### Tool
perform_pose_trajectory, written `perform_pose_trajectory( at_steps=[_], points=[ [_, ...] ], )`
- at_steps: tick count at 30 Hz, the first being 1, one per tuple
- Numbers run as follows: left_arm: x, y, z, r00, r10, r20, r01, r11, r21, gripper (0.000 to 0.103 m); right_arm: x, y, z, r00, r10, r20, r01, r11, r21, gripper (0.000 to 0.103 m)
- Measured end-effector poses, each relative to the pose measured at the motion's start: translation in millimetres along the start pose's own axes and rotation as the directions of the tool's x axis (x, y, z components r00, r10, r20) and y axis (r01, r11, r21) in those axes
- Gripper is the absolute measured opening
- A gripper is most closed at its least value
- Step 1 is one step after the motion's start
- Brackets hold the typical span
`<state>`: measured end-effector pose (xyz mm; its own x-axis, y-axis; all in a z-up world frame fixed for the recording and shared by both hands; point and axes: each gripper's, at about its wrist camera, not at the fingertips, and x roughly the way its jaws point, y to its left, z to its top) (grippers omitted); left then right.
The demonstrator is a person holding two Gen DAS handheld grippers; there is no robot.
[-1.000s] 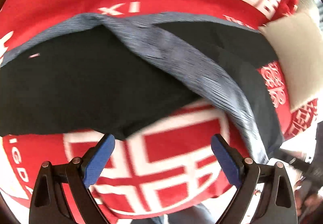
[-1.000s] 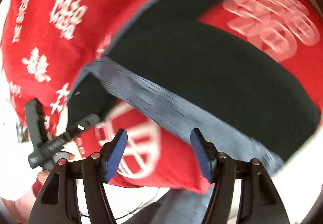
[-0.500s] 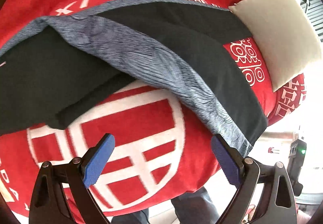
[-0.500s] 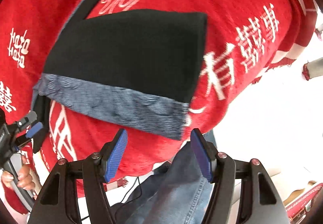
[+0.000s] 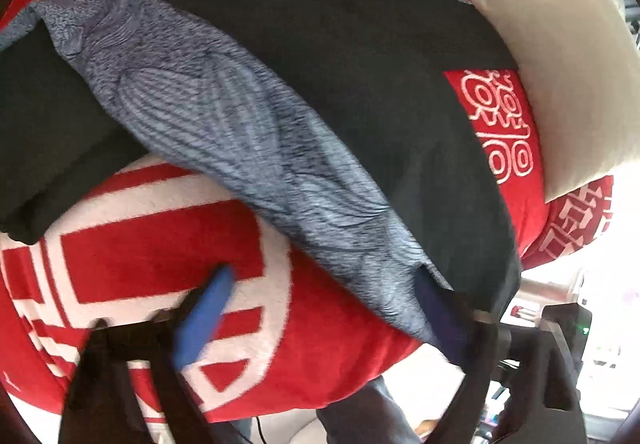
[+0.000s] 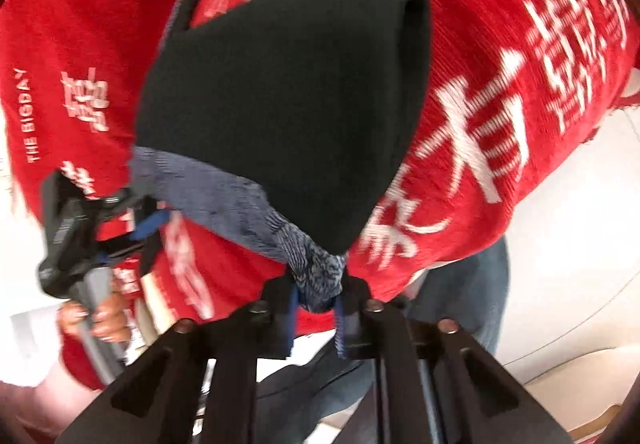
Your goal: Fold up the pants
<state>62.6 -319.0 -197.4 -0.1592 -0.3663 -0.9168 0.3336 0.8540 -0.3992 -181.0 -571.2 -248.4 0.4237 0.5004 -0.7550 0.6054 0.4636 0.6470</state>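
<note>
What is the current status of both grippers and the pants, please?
Right gripper shut on the pants' grey waistband. Left gripper open around the waistband's other end. Pants across the red blanket. Nothing in the way.

Pants (image 5: 360,56): dark, near-black fabric with a wide blue-grey ribbed waistband (image 5: 248,148). They lie spread flat, waistband running diagonally, one dark part folded under at the far left. In the right wrist view, one waistband corner (image 6: 316,276) is bunched and pulled up, the cloth above it rising in a rounded fold, probably doubled over; blur makes that uncertain.
</note>
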Motion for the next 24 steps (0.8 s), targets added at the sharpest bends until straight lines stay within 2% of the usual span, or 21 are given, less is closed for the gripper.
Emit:
perform_pose_trajectory(
  at_steps=[1,2,3,6,10,14,15,20,23,24],
  points=[
    [0.8,-2.3,0.9,1.0,-0.016,-0.005,0.016,1.0,0.0,0.05,-7.1,5.0,3.2,1.0,0.022,-0.013,-0.022,1.0,-0.007,0.012],
    [2.3,-3.9,2.0,0.999,-0.045,-0.015,0.045,0.999,-0.007,0.038,-13.8,9.7,7.4,0.999,0.049,-0.023,-0.049,0.999,-0.011,0.012],
    [4.8,-5.1,3.5,0.997,-0.076,-0.031,0.076,0.997,-0.024,0.02,-20.4,14.5,11.2,0.997,0.073,-0.031,-0.074,0.997,-0.014,0.012],
    [2.5,-11.5,9.4,0.993,-0.111,-0.027,0.109,0.991,-0.074,0.019,-43.1,34.1,29.7,0.99,0.136,-0.045,-0.138,0.99,-0.042,0.011],
    [-18.1,-27.6,24.5,0.99,-0.135,0.039,0.138,0.985,-0.106,0.019,-74.4,72.0,75.0,0.986,0.166,-0.03,-0.169,0.977,-0.127,0.011],
    [-34.5,-41.6,57.3,0.982,-0.157,0.106,0.169,0.978,-0.123,0.019,-94.4,107.8,136.2,0.987,0.157,-0.017,-0.157,0.962,-0.223,0.011],
    [-38.9,-43.6,68.7,0.98,-0.153,0.124,0.168,0.978,-0.121,0.019,-88.9,120.3,146.4,0.989,0.145,-0.016,-0.145,0.958,-0.247,0.011],
    [-59.5,-58.3,133.0,0.965,-0.094,0.246,0.118,0.989,-0.086,0.02,-86.6,169.7,235.9,0.997,0.077,-0.008,-0.074,0.915,-0.396,0.011],
    [-79.5,-55.4,160.9,0.95,-0.015,0.312,0.035,0.998,-0.06,0.02,-72.0,189.1,290.8,0.999,0.03,0.011,-0.022,0.901,-0.433,0.011],
    [-83.7,-54.2,168.3,0.944,0.033,0.329,-0.014,0.998,-0.059,0.02,-67.7,190.7,304.4,1.0,0.019,0.012,-0.011,0.901,-0.433,0.011]
  ],
)
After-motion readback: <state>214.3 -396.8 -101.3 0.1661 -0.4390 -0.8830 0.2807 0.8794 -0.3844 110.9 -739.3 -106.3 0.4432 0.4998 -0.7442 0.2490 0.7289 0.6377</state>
